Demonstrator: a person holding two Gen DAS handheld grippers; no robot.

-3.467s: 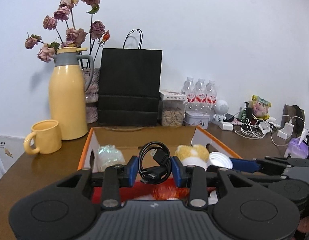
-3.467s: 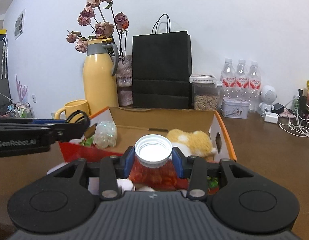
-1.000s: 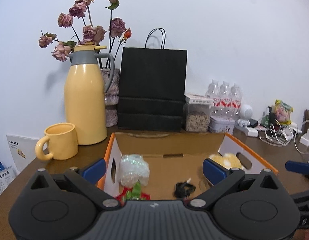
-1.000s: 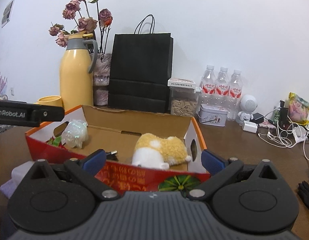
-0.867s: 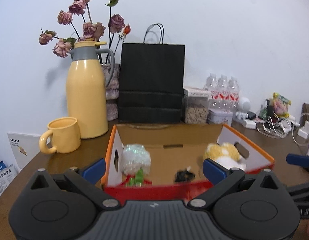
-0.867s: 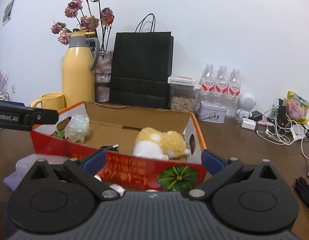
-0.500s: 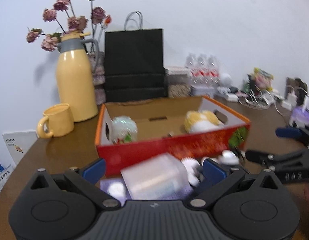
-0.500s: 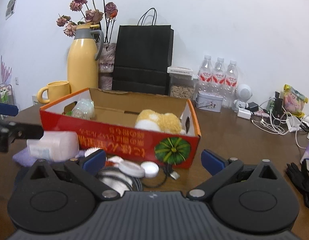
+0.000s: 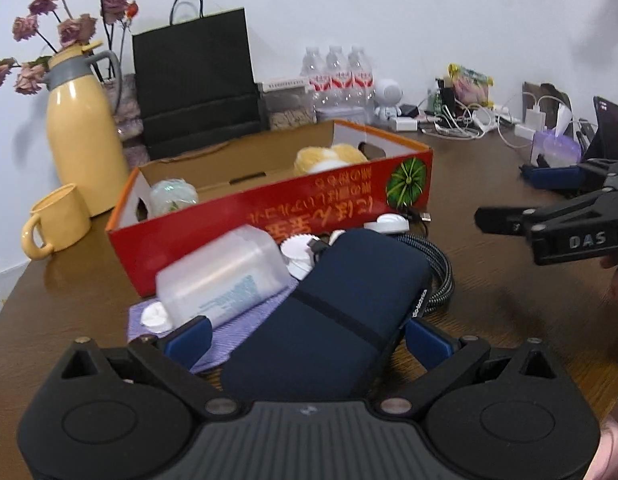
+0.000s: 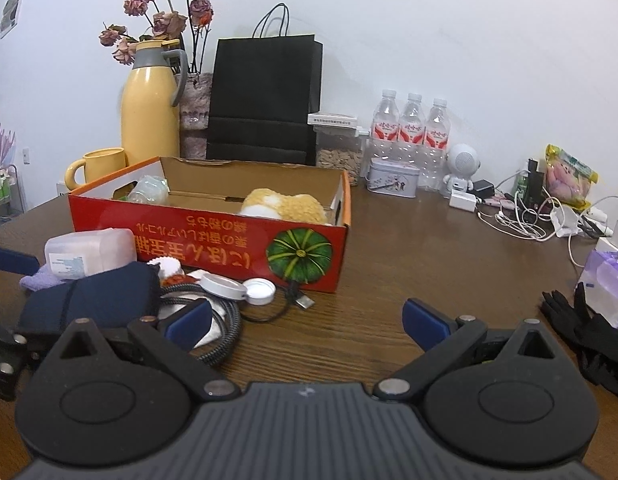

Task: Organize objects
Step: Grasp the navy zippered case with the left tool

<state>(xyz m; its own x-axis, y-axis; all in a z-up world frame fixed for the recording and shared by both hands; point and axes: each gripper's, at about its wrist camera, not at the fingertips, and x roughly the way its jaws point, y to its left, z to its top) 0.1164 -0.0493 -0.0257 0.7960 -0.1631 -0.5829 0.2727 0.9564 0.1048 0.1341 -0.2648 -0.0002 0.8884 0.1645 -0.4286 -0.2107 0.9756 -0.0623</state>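
On the brown wooden table [image 10: 389,248] you have, largest first, the red cardboard box with a pumpkin printed on its near wall [image 10: 213,240], standing toward the far left. It already holds a yellow-and-white plush toy [image 10: 283,204] and a clear crinkled plastic ball [image 10: 149,190].

Just in front of the box lies the unsorted pile. Its biggest piece is the dark navy soft pouch with a black strap [image 9: 329,312]. Its long axis runs near-left to far-right, and its near end sits right between the blue pads of your left gripper [image 9: 307,338], whose jaws stand wide apart and hold nothing. Touching the pouch on its left is a translucent plastic bottle lying on its side [image 9: 225,276], resting on a lilac cloth [image 9: 245,320]. A braided black cable coil [image 9: 437,276] curls round the pouch's right side, with white round lids [image 10: 237,289] near it.

Your right gripper [image 10: 305,318] is also spread and empty, over bare table to the right of the pile. The left one is plainly nearer the pouch, so closing across its narrow width looks like your move.
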